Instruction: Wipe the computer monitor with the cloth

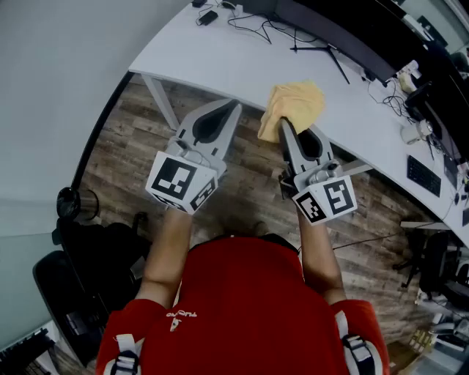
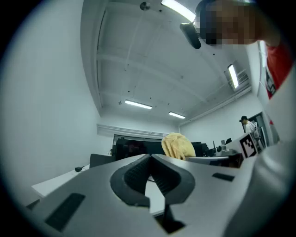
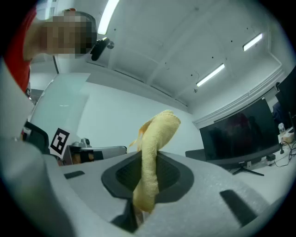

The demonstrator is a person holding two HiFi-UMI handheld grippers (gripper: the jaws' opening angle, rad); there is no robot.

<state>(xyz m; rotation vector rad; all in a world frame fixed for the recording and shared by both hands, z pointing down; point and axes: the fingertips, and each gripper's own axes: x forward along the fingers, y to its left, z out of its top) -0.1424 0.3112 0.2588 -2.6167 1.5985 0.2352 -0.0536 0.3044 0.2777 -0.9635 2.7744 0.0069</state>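
A yellow cloth is pinched in my right gripper, whose jaws are shut on it; the cloth sticks up past the tips. Beside it, my left gripper is shut with nothing between its jaws, and the cloth shows to its right. Both grippers hover over the floor just short of the white desk. The dark computer monitor stands at the desk's far side, well beyond both grippers; it shows as a black screen at the right of the right gripper view.
Cables and a small adapter lie on the desk near the monitor stand. More screens and clutter run along the right. A black chair and bag stand on the wood floor at my left. A wall is at left.
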